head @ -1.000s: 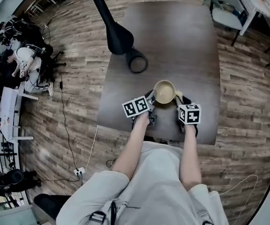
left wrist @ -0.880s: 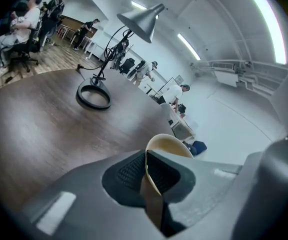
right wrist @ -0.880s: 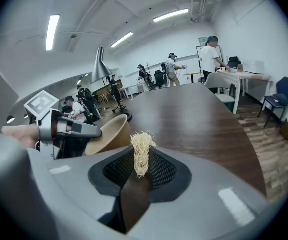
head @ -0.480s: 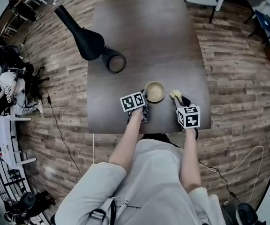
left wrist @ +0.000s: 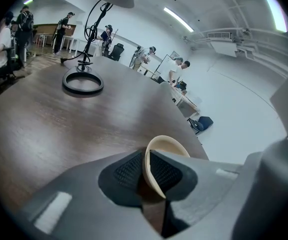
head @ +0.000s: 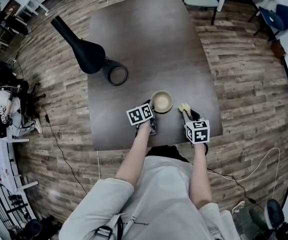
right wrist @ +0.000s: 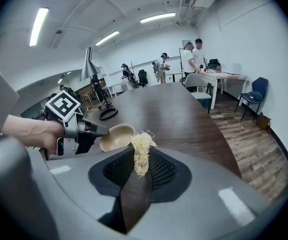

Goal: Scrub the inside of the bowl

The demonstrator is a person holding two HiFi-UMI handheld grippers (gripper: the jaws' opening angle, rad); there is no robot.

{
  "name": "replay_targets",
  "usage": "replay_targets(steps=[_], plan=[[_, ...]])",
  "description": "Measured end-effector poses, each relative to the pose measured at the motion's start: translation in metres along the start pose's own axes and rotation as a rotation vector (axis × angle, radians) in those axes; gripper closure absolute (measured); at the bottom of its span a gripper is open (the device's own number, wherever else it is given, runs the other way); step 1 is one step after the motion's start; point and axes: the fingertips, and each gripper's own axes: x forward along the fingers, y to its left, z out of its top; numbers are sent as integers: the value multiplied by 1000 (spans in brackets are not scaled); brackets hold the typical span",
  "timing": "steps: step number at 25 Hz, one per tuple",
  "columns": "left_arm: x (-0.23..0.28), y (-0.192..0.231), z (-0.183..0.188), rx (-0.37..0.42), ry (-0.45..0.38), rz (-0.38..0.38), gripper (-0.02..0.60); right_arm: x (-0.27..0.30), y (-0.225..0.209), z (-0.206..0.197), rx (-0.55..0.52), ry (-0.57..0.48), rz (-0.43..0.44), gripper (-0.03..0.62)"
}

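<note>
**Dark table, bowl pinched at the rim, scrubber held beside it**

Wood-plank flooring surrounds a long dark brown wooden table (head: 149,49). Toward 6 o'clock on that table, near the person's edge, is a small beige round bowl (head: 161,101). The left gripper (head: 152,109) comes in from the bowl's 8 o'clock. The left gripper view shows what the head view cannot: its jaws are clamped on the bowl's wall, one ribbed black pad inside the rim and one outside.

At the bowl's 3 o'clock the right gripper (head: 186,111) has its jaws closed on a pale yellow tangled fibre scrubber (head: 184,107), with the tuft standing up above the pads. In the right gripper view the tuft overlaps the bowl's rim. The head view alone shows a strip of bare table between the two, so they are near but apart. The right gripper view also shows the bowl tipped, with its mouth turned toward the scrubber.

A black lamp with a ring-shaped base (head: 116,75) stands at 10 o'clock from the bowl, well apart from it. The gripper views add people standing at the room's far end.
</note>
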Motion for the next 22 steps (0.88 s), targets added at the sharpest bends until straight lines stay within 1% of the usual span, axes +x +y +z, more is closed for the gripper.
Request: replay_targets(steps=[4, 6, 8, 10, 13, 16, 18, 20, 22], plan=[[-19, -2, 0, 6, -13, -27, 526, -3, 16, -10, -7, 17, -12, 485], [-34, -5, 3, 4, -36, -44, 526, -4, 19, -11, -12, 26, -20, 485], [-51, -8, 8, 8, -76, -52, 531, -2, 20, -8, -16, 22, -30, 485], [-67, -13, 14, 44, -109, -60, 574, 1, 23, 0, -25, 10, -37, 485], [-82, -28, 8, 140, -107, -64, 581, 7, 31, 15, -73, -7, -19, 486], [-92, -47, -5, 239, -103, -7, 581, 12, 30, 33, -156, -25, 40, 487], [-92, -56, -12, 269, -106, 35, 581, 12, 28, 44, -188, -44, 80, 487], [-94, -58, -17, 253, -117, 68, 581, 12, 32, 51, -224, -49, 124, 487], [-97, -58, -25, 215, -129, 101, 581, 9, 40, 53, -266, -46, 175, 489]])
